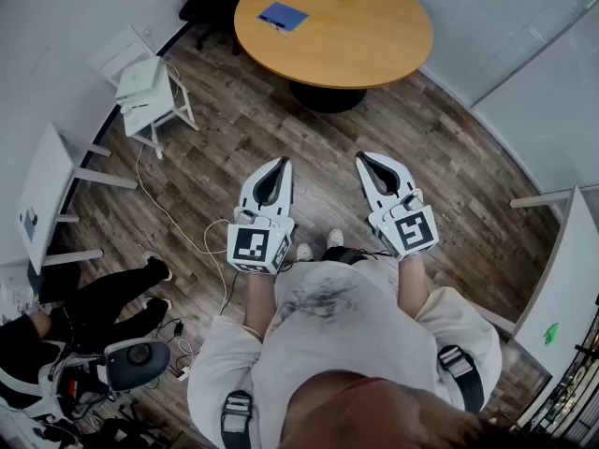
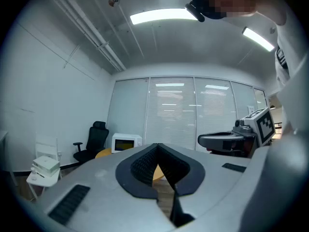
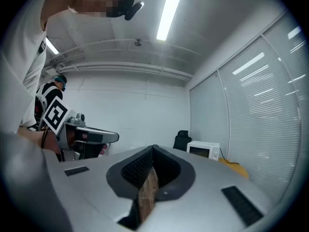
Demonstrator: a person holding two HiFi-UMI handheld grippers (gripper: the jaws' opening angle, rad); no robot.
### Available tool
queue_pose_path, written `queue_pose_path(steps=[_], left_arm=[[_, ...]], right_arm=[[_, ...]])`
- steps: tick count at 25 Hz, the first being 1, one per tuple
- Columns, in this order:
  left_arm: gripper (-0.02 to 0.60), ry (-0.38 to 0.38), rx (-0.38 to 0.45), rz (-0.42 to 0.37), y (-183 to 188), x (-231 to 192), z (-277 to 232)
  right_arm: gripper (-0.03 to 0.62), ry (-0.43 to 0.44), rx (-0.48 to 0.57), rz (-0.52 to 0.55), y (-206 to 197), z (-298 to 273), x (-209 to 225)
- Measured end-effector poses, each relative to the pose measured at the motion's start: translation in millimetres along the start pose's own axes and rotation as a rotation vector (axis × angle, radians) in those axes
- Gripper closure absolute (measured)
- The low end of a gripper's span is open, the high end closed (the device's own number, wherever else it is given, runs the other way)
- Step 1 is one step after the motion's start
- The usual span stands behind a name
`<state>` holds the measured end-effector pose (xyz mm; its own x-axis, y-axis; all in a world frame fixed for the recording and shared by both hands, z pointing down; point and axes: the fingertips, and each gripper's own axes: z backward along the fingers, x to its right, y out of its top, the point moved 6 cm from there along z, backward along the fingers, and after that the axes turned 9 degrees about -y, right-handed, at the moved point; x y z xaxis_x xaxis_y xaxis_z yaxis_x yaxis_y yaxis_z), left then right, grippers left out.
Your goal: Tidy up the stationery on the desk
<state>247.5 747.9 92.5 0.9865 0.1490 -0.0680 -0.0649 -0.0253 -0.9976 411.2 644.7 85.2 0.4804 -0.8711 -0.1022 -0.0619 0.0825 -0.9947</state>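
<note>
Nothing is tidied yet: I hold left gripper [image 1: 281, 165] and right gripper [image 1: 365, 159] closed, empty, well short of the blue notebook [image 1: 283, 16] near the desk's [image 1: 374, 50] far edge.

The left gripper [image 1: 279, 165] and right gripper [image 1: 367, 159] have matt grey plastic shells, with black ribbed, rubbery pads [image 2: 144, 166] inside. Beyond the fingertips, the round table [image 1: 374, 54] is smooth pale wood. Below them, the floor [image 1: 449, 176] is grainy wood plank.

left hand-held gripper [image 1: 283, 164]: level, jaws together, empty | right hand-held gripper [image 1: 361, 157]: level, jaws together, empty
</note>
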Motion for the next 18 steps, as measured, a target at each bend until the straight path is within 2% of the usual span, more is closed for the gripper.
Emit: queue_pose_path(steps=[6, 10, 18], left_arm=[[0.572, 0.021, -0.003, -0.004, 2.4, 16.0, -23.0], [0.572, 0.043, -0.007, -0.005, 3.3, 24.8, -33.2], [0.572, 0.059, -0.026, 0.008, -4.9, 24.8, -56.9]], right_arm=[[0.531, -0.012, -0.061, -0.004, -5.5, 1.1, 27.2], [0.531, -0.006, -0.018, 0.002, -8.9, 0.7, 41.7], [0.531, 0.011, -0.013, 0.014, -12.6, -15.1, 60.4]])
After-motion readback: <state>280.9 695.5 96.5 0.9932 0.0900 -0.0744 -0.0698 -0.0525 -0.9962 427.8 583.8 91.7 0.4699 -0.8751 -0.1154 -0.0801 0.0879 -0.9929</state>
